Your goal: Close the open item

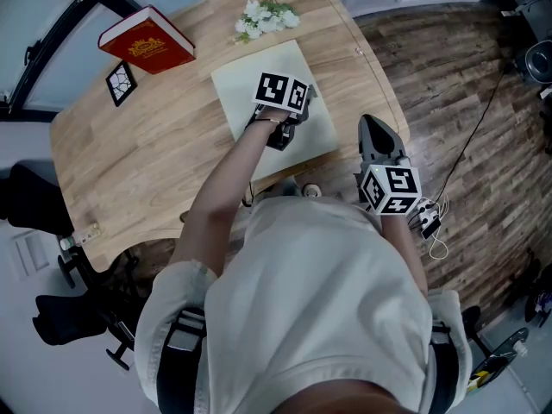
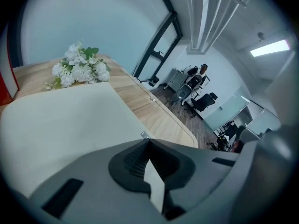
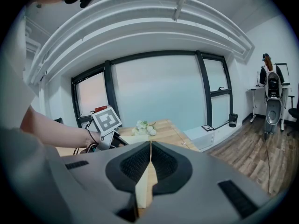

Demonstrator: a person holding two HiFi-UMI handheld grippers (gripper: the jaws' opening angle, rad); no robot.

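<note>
White-shirted torso (image 1: 328, 300) is seen lowest in the head view, with the left gripper (image 1: 285, 102) held over a cream flat item (image 1: 246, 89) lying flat at upper centre on the wooden table (image 1: 147, 162), and the right gripper (image 1: 377, 141) at the table's right edge. Left gripper view: jaws are shown together and empty above the cream surface, with white flowers (image 2: 77, 69) at upper left. Right gripper view: jaws are shown together, nothing between them.
</note>
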